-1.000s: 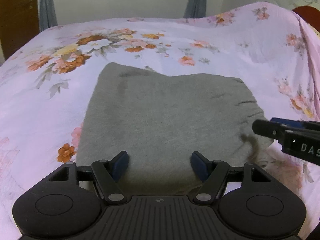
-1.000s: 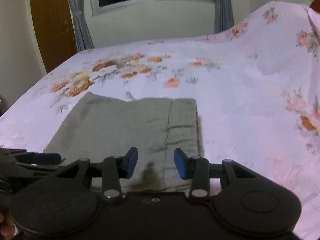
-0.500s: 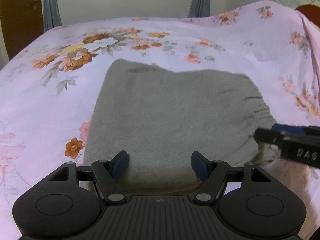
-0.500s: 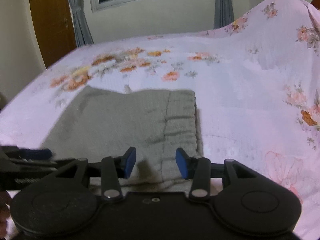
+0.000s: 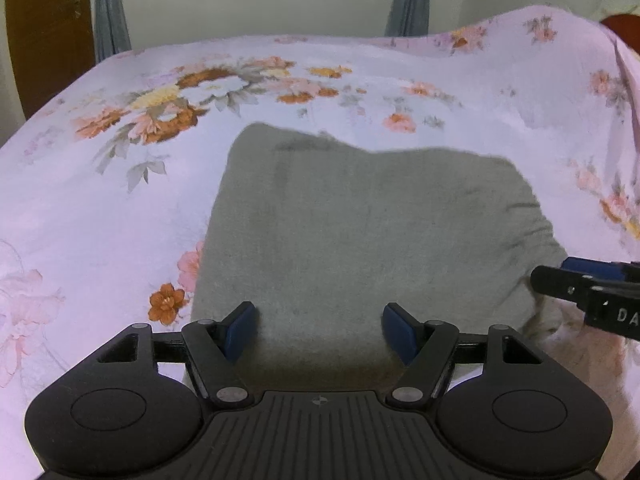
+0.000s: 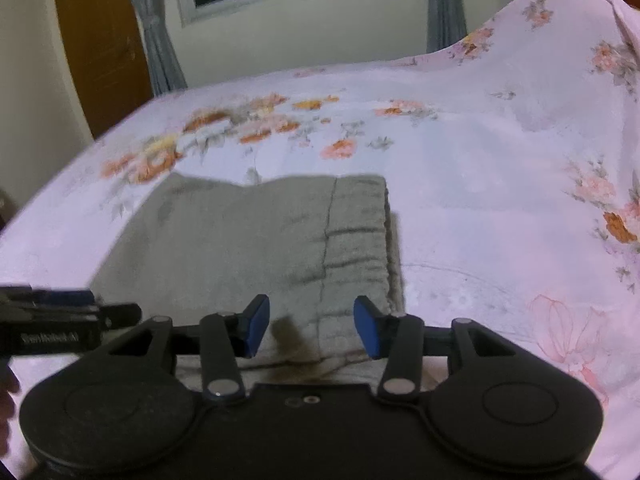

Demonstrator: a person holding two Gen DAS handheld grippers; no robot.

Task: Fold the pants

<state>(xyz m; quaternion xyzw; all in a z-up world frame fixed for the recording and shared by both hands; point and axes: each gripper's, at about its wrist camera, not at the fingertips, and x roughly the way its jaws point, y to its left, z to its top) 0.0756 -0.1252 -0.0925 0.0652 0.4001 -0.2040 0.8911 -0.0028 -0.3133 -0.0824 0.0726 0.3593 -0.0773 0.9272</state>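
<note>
Bed sheet, pink with orange floral print, covers the whole work surface and rises at the far right. Grey pants, folded into a compact, roughly rectangular stack, lie flat on the sheet near its front edge; the gathered waistband forms the stack's right side. Left gripper hangs over the near edge of the pants, its 2 blue pads spread wide, grasping nothing. Right gripper hangs over the waistband corner; its jaws have just been opening and now stand apart, released, cloth below them but not pinched.
</note>
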